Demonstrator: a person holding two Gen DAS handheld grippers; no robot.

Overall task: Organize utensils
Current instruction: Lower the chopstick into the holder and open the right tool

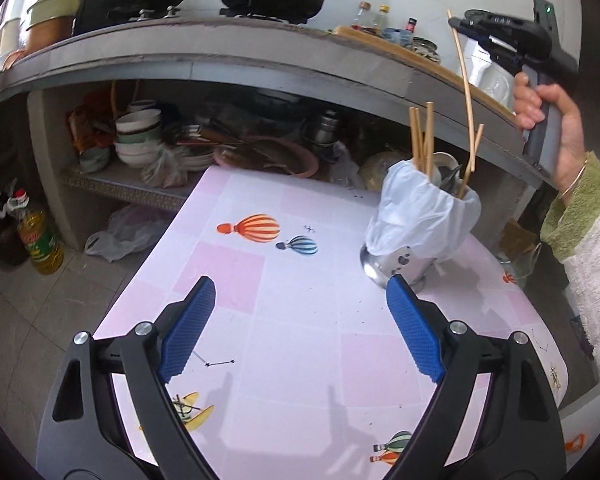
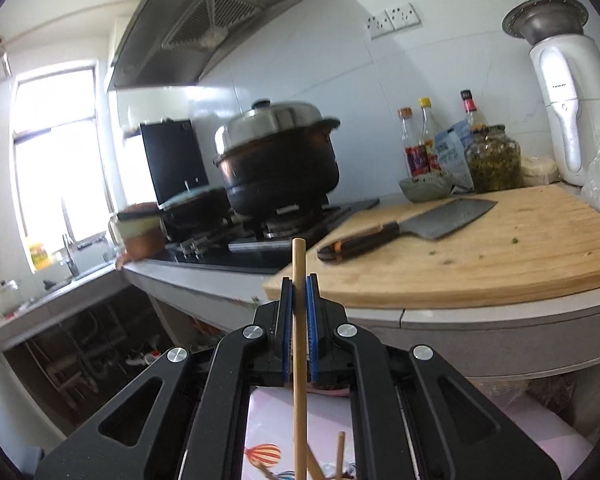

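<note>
1. Left gripper (image 1: 300, 320): jaws wide, nothing btwn, over near table (image 1: 300, 360).
2. Right gripper (image 2: 299, 292): jaws clamp one chopstick (image 2: 299, 360), raised above utensil holder (image 1: 424, 232) at table's far right.

Left wrist view down over the table (image 1: 300, 280), right wrist view level toward the counter (image 2: 500, 320) — stove pot (image 2: 280, 160) shared.

A home kitchen: lidded pot (image 2: 278, 160) on a gas stove (image 2: 276, 236), range hood (image 2: 204, 28), cleaver (image 2: 408, 230) on a cutting board (image 2: 500, 252) beyond the fingers.
</note>
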